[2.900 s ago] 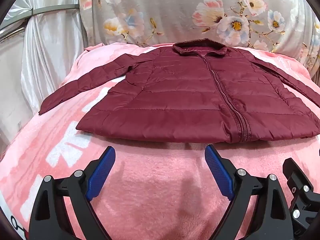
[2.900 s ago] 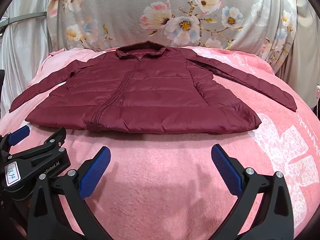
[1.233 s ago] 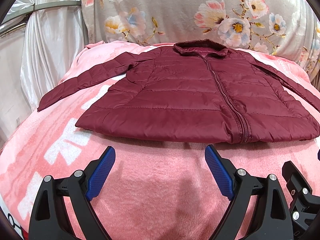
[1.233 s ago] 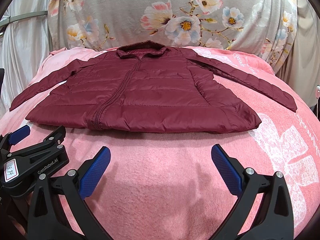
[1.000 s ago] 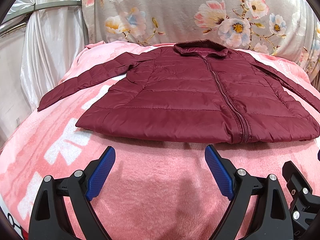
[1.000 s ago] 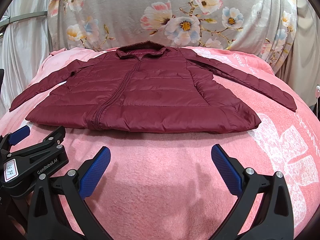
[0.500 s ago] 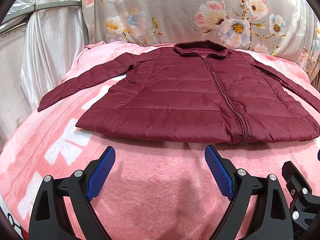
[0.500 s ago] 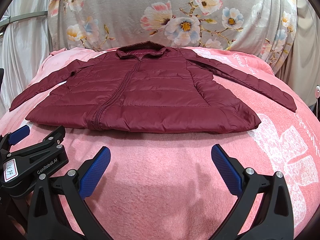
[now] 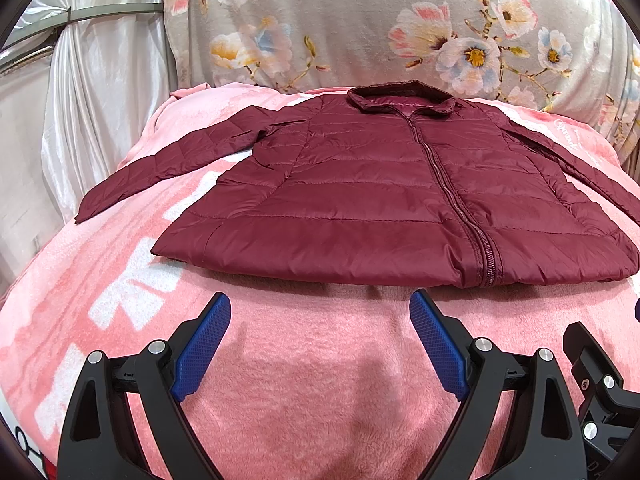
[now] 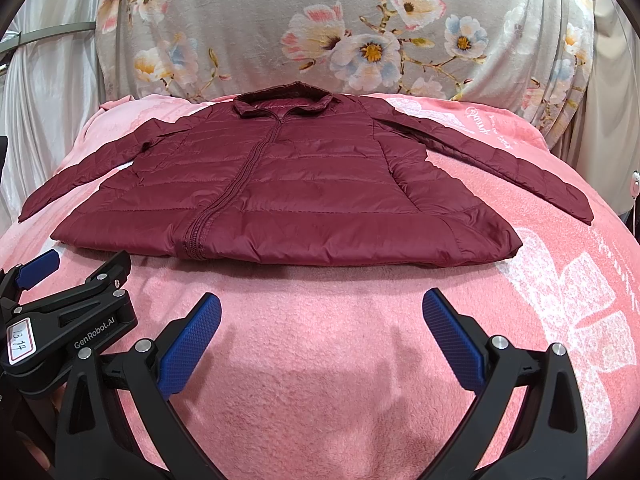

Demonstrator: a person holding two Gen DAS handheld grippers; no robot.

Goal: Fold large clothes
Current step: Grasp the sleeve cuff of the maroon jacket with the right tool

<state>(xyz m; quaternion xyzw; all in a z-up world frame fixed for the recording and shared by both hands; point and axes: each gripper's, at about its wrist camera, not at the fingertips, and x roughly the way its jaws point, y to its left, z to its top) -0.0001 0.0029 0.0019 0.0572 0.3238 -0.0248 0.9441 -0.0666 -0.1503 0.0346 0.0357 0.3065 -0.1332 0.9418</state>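
Observation:
A dark red quilted jacket [image 9: 380, 192] lies flat and zipped on a pink blanket, collar at the far end, both sleeves spread outward. It also shows in the right wrist view [image 10: 280, 200]. My left gripper [image 9: 320, 312] is open and empty, hovering over the blanket just short of the jacket's hem. My right gripper [image 10: 320, 312] is open and empty, also just short of the hem. The left gripper's body [image 10: 68, 320] shows at the lower left of the right wrist view.
The pink blanket [image 9: 320, 380] with white print covers the whole bed. A grey floral cloth [image 9: 360, 32] hangs behind the collar. White curtains [image 9: 100, 100] and a metal rail stand at the left. The bed's right edge [image 10: 616, 208] drops off beyond the right sleeve.
Both grippers have barely moved; the view has shifted very slightly. The jacket lies as before.

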